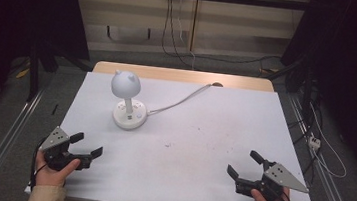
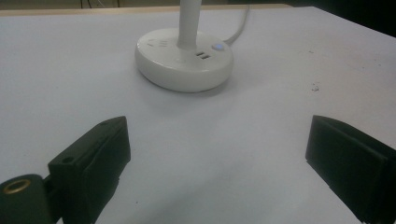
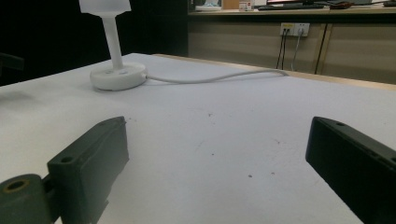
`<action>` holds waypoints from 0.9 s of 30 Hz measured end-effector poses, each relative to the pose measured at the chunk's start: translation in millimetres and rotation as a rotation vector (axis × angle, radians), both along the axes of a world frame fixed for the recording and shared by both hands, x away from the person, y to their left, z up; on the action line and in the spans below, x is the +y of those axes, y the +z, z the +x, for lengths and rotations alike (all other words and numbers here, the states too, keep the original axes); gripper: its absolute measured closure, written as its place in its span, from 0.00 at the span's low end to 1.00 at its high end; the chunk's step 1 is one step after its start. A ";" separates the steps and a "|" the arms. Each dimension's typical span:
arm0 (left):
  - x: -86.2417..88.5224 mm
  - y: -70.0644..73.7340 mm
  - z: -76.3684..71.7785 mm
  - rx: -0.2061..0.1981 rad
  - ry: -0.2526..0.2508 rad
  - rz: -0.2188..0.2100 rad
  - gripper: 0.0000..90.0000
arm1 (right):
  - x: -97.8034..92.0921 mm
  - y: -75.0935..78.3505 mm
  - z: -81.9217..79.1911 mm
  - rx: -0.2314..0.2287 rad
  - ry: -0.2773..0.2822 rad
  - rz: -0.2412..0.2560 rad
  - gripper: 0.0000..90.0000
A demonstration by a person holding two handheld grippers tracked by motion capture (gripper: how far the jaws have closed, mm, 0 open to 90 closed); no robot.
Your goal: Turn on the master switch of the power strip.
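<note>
Standing upright ahead of the spread, empty left gripper [image 1: 84, 146], the lamp [image 1: 128, 103] is set farther from the spread right gripper [image 1: 246, 164].

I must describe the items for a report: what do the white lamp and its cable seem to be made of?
The lamp looks like smooth white plastic with a slight gloss: its round base catches soft highlights and has moulded sockets and a button. The cable seems to be white rubber or plastic sheathing, judging by its loose curve; the exact material is open.

Glossy white plastic lamp [image 1: 129, 103], matt table [image 1: 201, 148]
</note>
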State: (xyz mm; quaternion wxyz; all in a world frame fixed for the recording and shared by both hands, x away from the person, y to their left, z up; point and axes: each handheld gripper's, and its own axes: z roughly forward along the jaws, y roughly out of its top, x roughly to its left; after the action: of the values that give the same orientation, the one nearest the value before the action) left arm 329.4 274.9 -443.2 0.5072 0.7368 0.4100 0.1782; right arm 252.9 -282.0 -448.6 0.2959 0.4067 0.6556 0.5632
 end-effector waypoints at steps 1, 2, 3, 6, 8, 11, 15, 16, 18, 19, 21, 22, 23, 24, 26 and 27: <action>0.2 -0.4 0.0 0.000 0.001 0.002 0.07 | 0.0 0.0 0.0 0.000 0.000 0.000 0.06; 0.7 -0.7 0.1 0.001 0.001 0.005 0.07 | 0.0 -0.1 0.1 0.000 0.001 -0.001 0.06; 1.2 -1.1 0.1 0.001 0.001 0.006 0.07 | 0.0 -0.2 0.1 0.001 0.001 -0.002 0.06; 2.4 -1.9 -0.3 0.004 0.005 0.008 0.07 | -0.1 -0.3 0.2 0.000 0.000 -0.002 0.06; 2.6 -1.8 -1.0 0.004 0.006 0.007 0.07 | -0.1 -0.3 0.2 0.000 0.000 -0.002 0.06; 3.4 -1.7 -1.9 0.003 0.005 0.006 0.07 | -0.1 -0.3 0.2 0.000 0.003 -0.004 0.06; 4.4 -2.5 -3.0 0.006 0.009 0.006 0.07 | 0.0 -0.4 0.3 0.002 0.002 -0.004 0.06; 4.4 -2.7 -3.2 0.007 0.008 0.007 0.07 | 0.0 -0.4 0.3 0.002 0.002 -0.004 0.06; 4.5 -2.9 -3.4 0.006 0.008 0.008 0.07 | -0.1 -0.5 0.4 0.001 0.002 -0.005 0.06; 4.2 -2.9 -3.4 0.006 0.008 0.009 0.07 | -0.1 -0.4 0.4 0.002 0.002 -0.004 0.06; 3.7 -2.8 -3.1 0.004 0.002 0.011 0.07 | -0.2 -0.5 0.4 0.002 0.002 -0.005 0.06; 2.9 -2.7 -3.2 0.006 0.002 0.010 0.07 | -0.3 -0.6 0.4 0.003 0.003 -0.005 0.06; 2.4 -2.7 -3.1 0.005 0.002 0.010 0.07 | -0.3 -0.6 0.4 0.003 0.002 -0.005 0.06; 2.3 -2.6 -2.9 0.003 0.000 0.013 0.07 | -0.4 -0.6 0.5 0.002 0.002 -0.006 0.06; 1.4 -2.7 -2.5 0.002 -0.002 0.012 0.07 | -0.6 -0.7 0.5 0.002 0.002 -0.005 0.06; 0.8 -2.7 -2.3 0.002 -0.001 0.010 0.07 | -0.9 -0.8 0.3 0.002 0.004 -0.008 0.06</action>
State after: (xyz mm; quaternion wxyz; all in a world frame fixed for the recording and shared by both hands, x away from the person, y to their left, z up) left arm 327.1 275.7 -445.9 0.5029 0.7398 0.4094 0.1792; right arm 253.3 -282.9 -449.5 0.2958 0.4050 0.6590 0.5606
